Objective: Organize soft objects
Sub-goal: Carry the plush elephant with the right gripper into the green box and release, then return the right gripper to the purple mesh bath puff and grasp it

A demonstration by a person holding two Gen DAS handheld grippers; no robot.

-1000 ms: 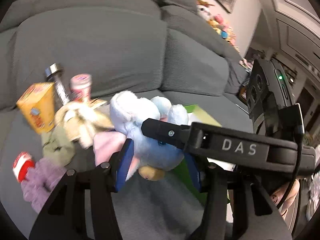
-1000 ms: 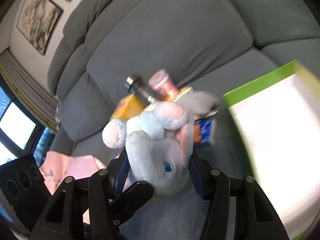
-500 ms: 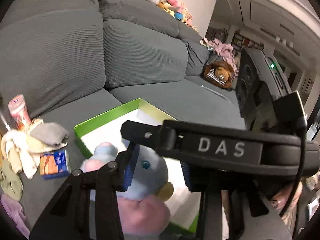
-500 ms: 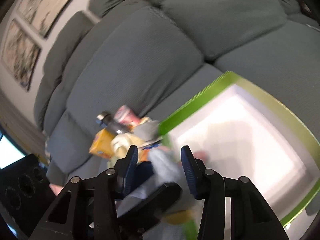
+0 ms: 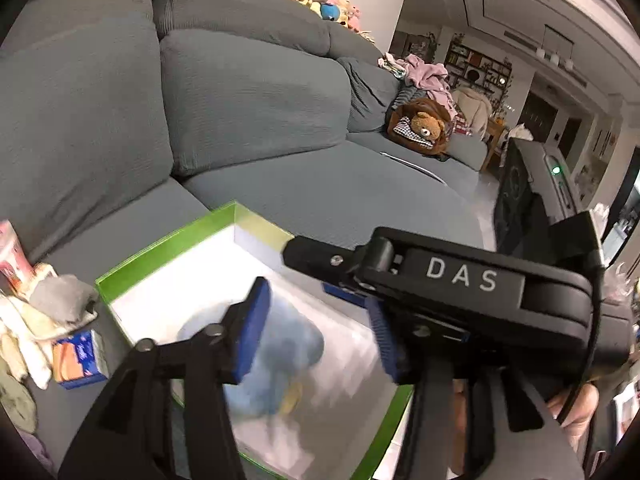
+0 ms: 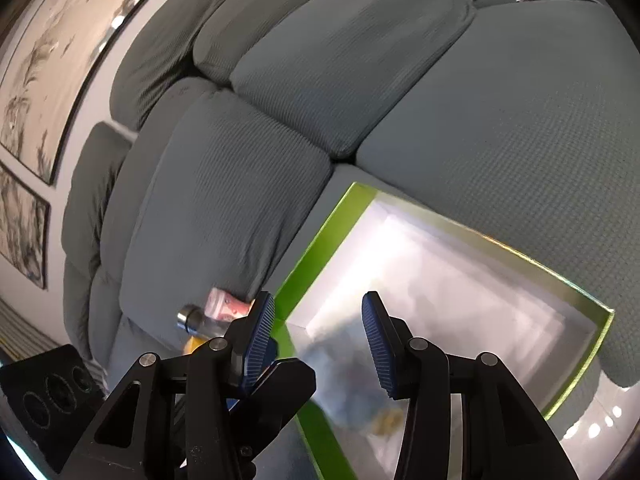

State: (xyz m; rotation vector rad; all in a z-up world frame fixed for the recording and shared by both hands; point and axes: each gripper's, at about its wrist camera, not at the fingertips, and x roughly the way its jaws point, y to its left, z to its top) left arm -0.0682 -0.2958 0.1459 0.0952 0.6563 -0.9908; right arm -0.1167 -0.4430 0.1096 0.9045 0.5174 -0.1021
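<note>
While its blue-padded jaws are opening, the left gripper [image 5: 318, 332] hangs over a blurred, pale blue plush toy [image 5: 276, 356], which sits free in the gap with no pad pressing it. Beside it, the right gripper [image 6: 318, 340] stands released too, the same toy [image 6: 348, 384] showing blurred between its fingers. That toy lies inside the white, green-rimmed cardboard box [image 5: 168, 240] resting on the grey fabric sofa [image 5: 248, 92]. Left of the box are a grey sock [image 5: 64, 300] and a small orange-and-blue carton [image 5: 78, 360].
</note>
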